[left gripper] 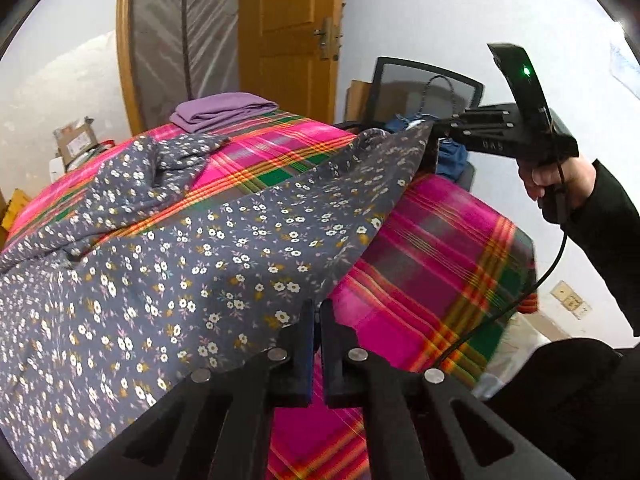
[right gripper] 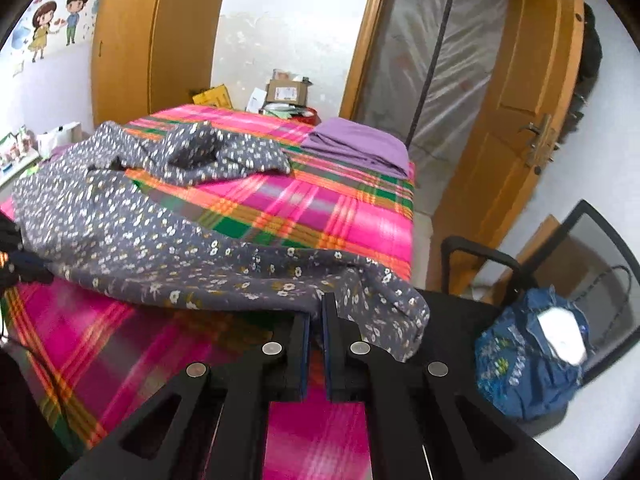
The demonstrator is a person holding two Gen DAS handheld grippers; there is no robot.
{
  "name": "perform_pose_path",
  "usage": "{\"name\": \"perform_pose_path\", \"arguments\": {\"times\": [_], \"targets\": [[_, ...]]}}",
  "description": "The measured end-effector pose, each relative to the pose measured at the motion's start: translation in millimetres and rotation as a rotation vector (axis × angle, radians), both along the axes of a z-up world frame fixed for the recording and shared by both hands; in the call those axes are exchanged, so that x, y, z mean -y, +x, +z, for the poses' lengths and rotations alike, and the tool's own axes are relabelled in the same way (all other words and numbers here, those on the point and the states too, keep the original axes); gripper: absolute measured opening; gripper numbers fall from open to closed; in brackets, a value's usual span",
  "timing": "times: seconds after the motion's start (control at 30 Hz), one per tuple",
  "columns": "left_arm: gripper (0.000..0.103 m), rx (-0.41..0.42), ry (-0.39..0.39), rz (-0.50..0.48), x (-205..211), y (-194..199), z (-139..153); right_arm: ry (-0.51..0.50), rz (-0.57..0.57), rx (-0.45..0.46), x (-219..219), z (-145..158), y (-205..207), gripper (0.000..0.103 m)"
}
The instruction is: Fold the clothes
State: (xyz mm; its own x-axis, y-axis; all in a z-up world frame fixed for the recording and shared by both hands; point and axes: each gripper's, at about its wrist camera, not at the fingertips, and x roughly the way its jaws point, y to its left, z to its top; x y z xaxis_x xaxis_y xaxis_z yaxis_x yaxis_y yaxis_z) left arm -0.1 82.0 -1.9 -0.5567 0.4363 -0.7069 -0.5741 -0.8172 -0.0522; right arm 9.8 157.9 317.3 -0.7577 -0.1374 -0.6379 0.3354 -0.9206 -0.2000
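A grey floral garment [left gripper: 208, 240] lies spread over the bed with the pink plaid cover [left gripper: 432, 248]; its near edge is lifted off the bed. My left gripper [left gripper: 317, 312] is shut on that near edge. My right gripper [right gripper: 316, 308] is shut on another corner of the same garment [right gripper: 192, 248]; it also shows in the left wrist view [left gripper: 434, 130], holding the cloth up. The garment's far part lies bunched on the bed [right gripper: 200, 152]. A folded purple garment [right gripper: 360, 144] sits at the bed's far corner, also seen in the left wrist view [left gripper: 224, 110].
A black mesh office chair [right gripper: 592, 264] stands right of the bed with a blue bag [right gripper: 532, 360] on its seat. A wooden door [right gripper: 520, 100] and plastic-covered doorway are behind. Cardboard boxes [right gripper: 286, 90] sit on the floor past the bed. A wardrobe [right gripper: 132, 40] stands far left.
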Motion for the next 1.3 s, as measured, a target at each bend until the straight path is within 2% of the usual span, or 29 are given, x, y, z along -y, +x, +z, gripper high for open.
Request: {"name": "perform_pose_path", "arguments": {"times": [0.23,0.4,0.63,0.7,0.83,0.93,1.07,1.3], "targets": [[0.002,0.040,0.020,-0.047,0.3,13.7,-9.0,0.029,-0.026,0.084,-6.7,-19.8,37.6,0.005],[0.003,0.102,0.032,-0.063,2.9,8.0,-21.7,0.039,-0.031,0.171,-6.1,-43.7,43.4,0.005],[0.003,0.124,0.070,-0.070,8.4,7.1,-21.1,-0.028,-0.028,0.216,-14.4,-44.1,52.9,0.014],[0.004,0.134,0.096,-0.074,11.7,4.3,-18.7,-0.072,-0.031,0.227,-21.9,-41.3,56.5,0.019],[0.005,0.150,0.164,-0.119,17.7,4.7,-9.4,-0.245,-0.077,0.205,-52.8,-28.4,66.2,0.023],[0.005,0.135,0.196,-0.153,18.5,7.7,0.4,-0.402,-0.209,0.166,-89.1,-28.0,64.8,0.034],[0.005,0.110,0.199,-0.147,15.5,5.9,8.0,-0.574,-0.367,0.165,-130.5,-44.0,46.8,0.036],[0.005,0.122,0.172,-0.112,10.5,0.2,0.8,-0.595,-0.374,0.260,-145.2,-62.9,-20.0,0.035]]}}
